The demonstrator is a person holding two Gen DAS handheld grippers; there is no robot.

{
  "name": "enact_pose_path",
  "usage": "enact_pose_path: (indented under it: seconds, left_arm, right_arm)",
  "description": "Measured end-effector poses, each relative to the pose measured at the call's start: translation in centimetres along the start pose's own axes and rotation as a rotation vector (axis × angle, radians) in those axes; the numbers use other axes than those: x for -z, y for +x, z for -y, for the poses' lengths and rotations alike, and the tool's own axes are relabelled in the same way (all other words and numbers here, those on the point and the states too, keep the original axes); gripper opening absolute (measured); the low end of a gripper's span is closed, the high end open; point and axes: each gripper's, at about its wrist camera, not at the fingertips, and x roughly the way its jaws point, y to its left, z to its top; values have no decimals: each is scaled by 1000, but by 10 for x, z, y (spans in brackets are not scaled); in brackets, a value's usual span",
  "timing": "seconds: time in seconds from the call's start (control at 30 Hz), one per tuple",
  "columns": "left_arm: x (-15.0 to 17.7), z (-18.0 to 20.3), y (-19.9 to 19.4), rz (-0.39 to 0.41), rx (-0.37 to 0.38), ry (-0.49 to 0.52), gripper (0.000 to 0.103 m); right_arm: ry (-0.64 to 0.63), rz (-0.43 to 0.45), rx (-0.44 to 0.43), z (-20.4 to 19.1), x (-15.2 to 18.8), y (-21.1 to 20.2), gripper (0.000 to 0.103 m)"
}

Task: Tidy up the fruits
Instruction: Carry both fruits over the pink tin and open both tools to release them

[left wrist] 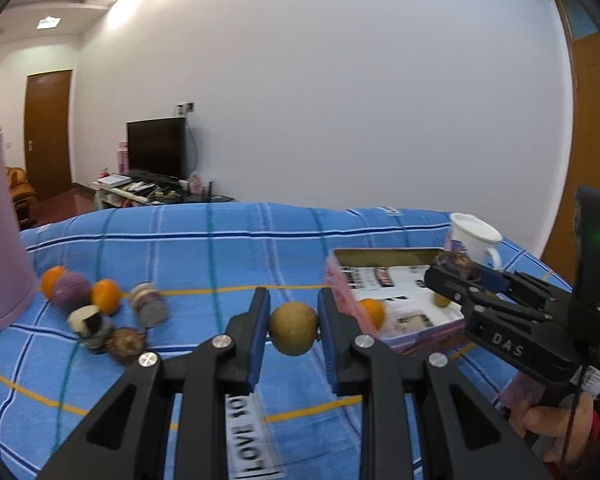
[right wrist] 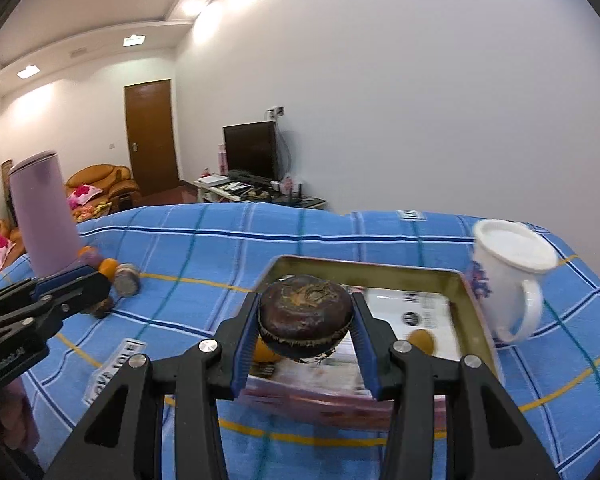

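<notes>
Left tool (left wrist: 294, 322) clamping a yellow-brown fruit (left wrist: 293, 328), right tool (right wrist: 305, 340) a dark water chestnut (right wrist: 305, 322) above the tin tray (right wrist: 476, 320); oranges (left wrist: 106, 296) unsorted.

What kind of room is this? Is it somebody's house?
Probably yes, a living room at home. There is a TV on a low stand, an orange sofa with pink cushions, and a wooden door. The fruit lies on a blue checked cloth.

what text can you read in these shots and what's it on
"DAS": white letters on the right claw body.
"LOVE" then about four unclear letters: white tag sewn on the blue plaid cover.
Side of the left claw: white lettering, too blurred.
Print lining the tin box: too small.
</notes>
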Motion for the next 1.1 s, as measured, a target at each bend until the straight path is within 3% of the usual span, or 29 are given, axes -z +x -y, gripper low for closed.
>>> enact_pose_path:
  seconds: [0.33,0.53,0.83,1.1]
  left_arm:
    - [-17,56,26,6,68,52,26]
    - [-24,78,56,-24,101,34,26]
    - [-22,98,111,-129,77,23,26]
    - [-15,109,130,-201,33,38,26]
  right_arm:
    - [44,-12,97,57,-3,6,46]
    - [95,-20,143,90,-7,15,46]
    - [120,-102,143,97,-10,45,46]
    - [131,-163,106,97,-11,65,46]
